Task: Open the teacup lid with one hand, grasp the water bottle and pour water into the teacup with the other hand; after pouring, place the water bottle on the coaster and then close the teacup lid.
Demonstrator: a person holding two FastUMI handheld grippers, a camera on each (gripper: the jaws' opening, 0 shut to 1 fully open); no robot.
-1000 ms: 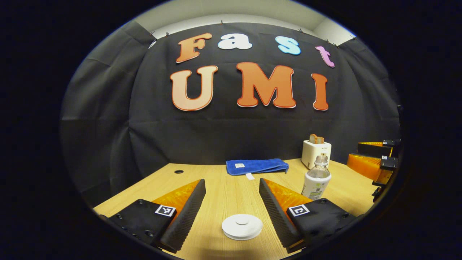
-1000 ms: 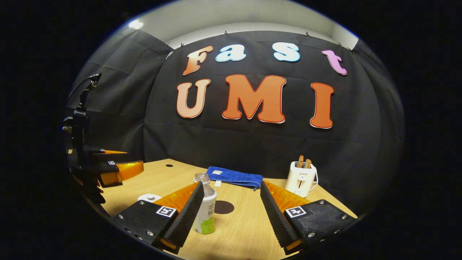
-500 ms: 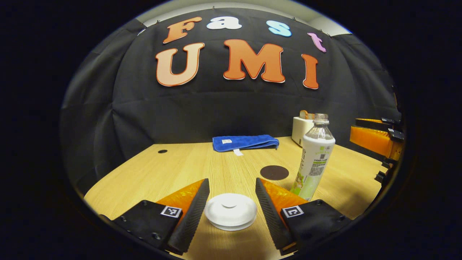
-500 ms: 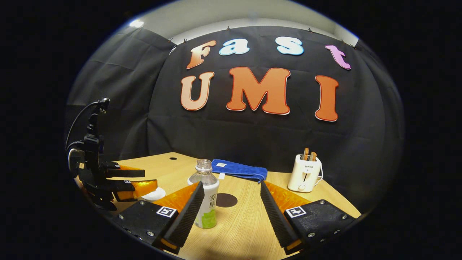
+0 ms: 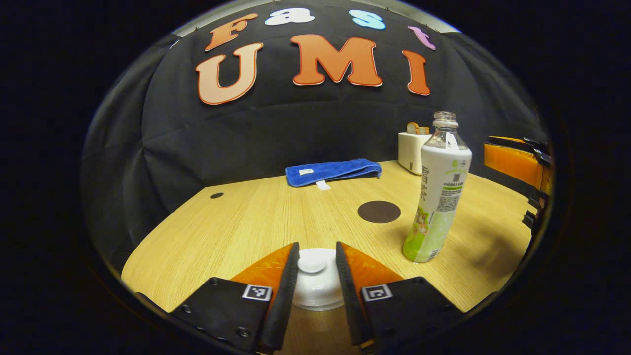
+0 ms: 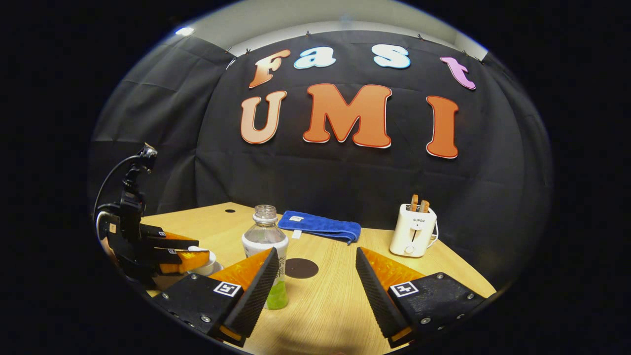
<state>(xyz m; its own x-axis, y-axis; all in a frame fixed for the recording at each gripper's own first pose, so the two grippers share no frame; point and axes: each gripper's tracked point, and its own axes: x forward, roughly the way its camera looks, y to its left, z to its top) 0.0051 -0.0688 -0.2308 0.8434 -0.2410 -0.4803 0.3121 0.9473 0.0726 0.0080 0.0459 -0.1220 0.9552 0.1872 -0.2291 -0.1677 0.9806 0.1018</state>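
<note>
White teacup lid [image 5: 315, 276] — left gripper [image 5: 315, 268] clamped.

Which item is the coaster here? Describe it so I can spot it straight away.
Start at the wooden table and find the folded blue towel by the back wall. Just in front of it, left of the water bottle, lies the coaster. It is the one flat, dark, round disc, with nothing on it.

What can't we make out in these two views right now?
- Teacup body: in the left gripper view the lid and the left gripper fingers cover it, so the fill level is unknown.
- Bottle lower part: in the right gripper view the right gripper finger covers it.
- Lid contact: in the right gripper view it is too small to judge.
</note>
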